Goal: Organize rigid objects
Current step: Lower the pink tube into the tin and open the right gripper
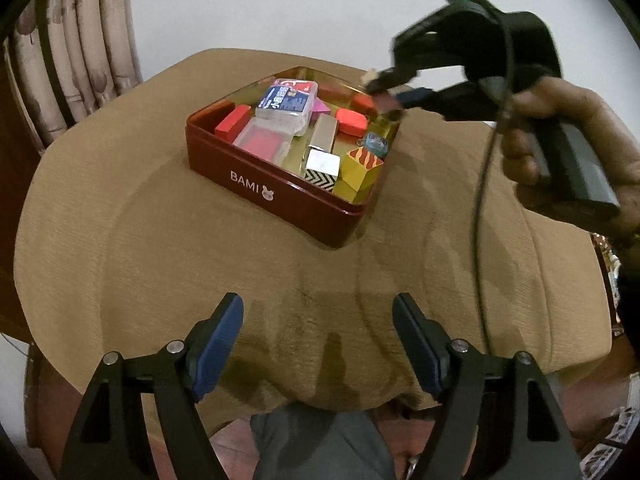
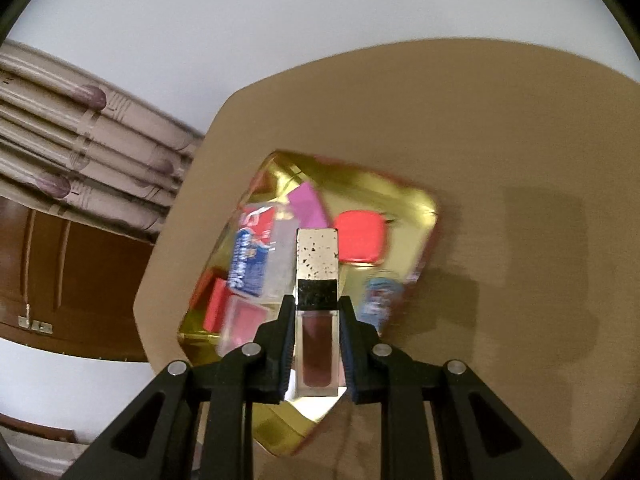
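A dark red BAMI tin [image 1: 256, 186] with a gold inside stands on the tan table. It holds several blocks, small boxes and a silver bar [image 1: 323, 134]. My left gripper [image 1: 318, 312] is open and empty, low over the near table, well short of the tin. My right gripper [image 2: 316, 304] is shut on a lip-gloss tube [image 2: 317, 276] with a speckled gold-and-black cap and dark red body. It holds the tube in the air over the tin [image 2: 416, 208]. The right gripper also shows in the left wrist view [image 1: 386, 92] above the tin's far right corner.
A tan cloth covers the table [image 1: 160, 264]. A curtain [image 1: 80, 48] hangs at the back left by a white wall. The right gripper's cable [image 1: 480, 216] hangs over the table's right side. A wooden door [image 2: 80, 280] shows at the left in the right wrist view.
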Demonstrator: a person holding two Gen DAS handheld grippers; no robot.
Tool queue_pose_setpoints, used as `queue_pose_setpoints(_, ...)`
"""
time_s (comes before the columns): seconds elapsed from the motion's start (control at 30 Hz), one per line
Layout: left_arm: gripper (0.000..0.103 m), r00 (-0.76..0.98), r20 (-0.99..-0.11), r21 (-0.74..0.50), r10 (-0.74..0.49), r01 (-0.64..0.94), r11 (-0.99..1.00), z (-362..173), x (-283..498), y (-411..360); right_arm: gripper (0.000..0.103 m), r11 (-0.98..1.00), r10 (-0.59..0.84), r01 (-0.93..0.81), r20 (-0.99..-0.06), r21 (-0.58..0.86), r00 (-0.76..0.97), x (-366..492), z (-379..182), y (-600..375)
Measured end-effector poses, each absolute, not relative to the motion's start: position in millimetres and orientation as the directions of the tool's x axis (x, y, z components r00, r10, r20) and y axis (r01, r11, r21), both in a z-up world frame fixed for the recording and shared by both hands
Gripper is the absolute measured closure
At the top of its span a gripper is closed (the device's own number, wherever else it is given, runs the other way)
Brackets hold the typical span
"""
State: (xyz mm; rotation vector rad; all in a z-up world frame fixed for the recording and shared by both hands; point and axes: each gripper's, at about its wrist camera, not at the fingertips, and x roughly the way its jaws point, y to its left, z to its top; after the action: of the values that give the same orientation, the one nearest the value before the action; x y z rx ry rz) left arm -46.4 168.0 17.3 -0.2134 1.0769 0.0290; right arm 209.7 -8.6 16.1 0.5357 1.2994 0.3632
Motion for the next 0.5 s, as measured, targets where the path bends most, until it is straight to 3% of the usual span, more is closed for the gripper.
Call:
queue_pose_setpoints(0.27, 0.03, 0.475, -0.876, -0.162, -0.077, -0.139, 0.977, 15.5, -45.3, 170.7, 0.082, 0.815, 0.543, 0.12, -0.82, 0.567, 0.181, 218.9, -26.7, 9.4)
queue_pose_setpoints(0.5, 0.029, 0.465, -0.883, -0.145, -0.061, -0.148, 0.978, 12.8, -44.6, 172.1, 0.076, 0.836, 0.511, 0.117, -0.838, 0.537, 0.191, 212.6, -23.8, 4.6)
